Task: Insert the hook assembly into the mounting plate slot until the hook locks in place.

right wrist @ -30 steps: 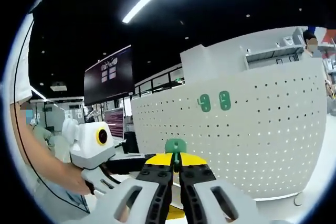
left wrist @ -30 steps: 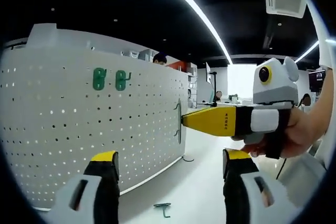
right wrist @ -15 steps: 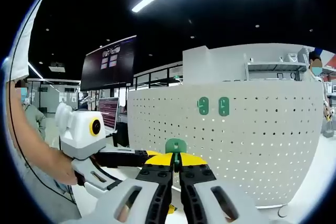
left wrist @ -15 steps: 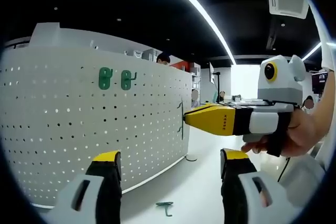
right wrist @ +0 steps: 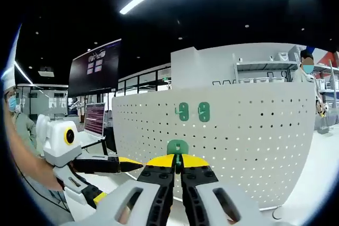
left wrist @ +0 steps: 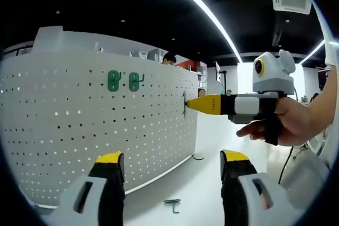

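Left gripper (left wrist: pixel 169 183): fingers stand wide apart with nothing between them, yellow-tipped, rising from the bottom of the left gripper view. Seen in the right gripper view (right wrist: pixel 114 165) at lower left, held in a person's hand, pointing toward the board.

Right gripper (right wrist: pixel 177 169): fingers pressed together on the green hook (right wrist: pixel 177 147), whose rounded plate stands up just above the yellow tips. In the left gripper view this gripper (left wrist: pixel 192 105) comes in from the right, held in a hand (left wrist: pixel 286 123), its yellow tip at the right end of the board with the hook (left wrist: pixel 185 105) showing as a thin green edge at the tip.

Mounting plate (left wrist: pixel 79 130): a white perforated board standing upright on the white surface (left wrist: pixel 196 194), curved by the lens. In the right gripper view the board (right wrist: pixel 254 146) faces the camera beyond the held hook.

Mounted hooks: two green hooks (left wrist: pixel 125 81) sit side by side in the upper part of the board; the same pair (right wrist: pixel 193 111) shows in the right gripper view.

Loose hook (left wrist: pixel 172 204): lies flat on the surface between the left fingers, in front of the board's base, apart from it.

Contact between held hook and board: cannot tell.
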The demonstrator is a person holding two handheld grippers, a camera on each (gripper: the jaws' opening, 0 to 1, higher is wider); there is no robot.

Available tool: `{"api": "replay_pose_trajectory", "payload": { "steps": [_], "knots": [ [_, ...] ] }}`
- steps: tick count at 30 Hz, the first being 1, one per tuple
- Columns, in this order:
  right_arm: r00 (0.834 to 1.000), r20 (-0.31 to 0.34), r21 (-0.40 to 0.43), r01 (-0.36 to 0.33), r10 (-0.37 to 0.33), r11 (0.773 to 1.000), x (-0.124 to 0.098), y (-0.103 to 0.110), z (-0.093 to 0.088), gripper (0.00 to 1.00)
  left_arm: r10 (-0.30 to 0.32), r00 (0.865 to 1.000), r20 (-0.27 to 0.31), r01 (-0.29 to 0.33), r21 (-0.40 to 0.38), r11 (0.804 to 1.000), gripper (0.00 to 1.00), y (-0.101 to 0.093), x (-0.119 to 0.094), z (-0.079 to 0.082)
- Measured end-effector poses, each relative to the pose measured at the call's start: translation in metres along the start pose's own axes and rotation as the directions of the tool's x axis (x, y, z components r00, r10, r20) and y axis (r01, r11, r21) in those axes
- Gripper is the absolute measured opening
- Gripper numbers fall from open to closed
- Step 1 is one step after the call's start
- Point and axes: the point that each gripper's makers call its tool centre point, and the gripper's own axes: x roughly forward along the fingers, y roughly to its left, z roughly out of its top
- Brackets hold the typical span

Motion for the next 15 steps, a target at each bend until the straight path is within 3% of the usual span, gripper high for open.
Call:
{"api": "replay_pose_trajectory", "payload": {
  "steps": [15],
  "knots": [
    [0.998,0.02,-0.018,0.068,-0.067,0.998,0.011,-0.025,0.02,0.01,0.044,0.999,-0.008,-0.045,-0.018,0.999,0.73,0.012,-0.026,-0.007]
  ]
}}
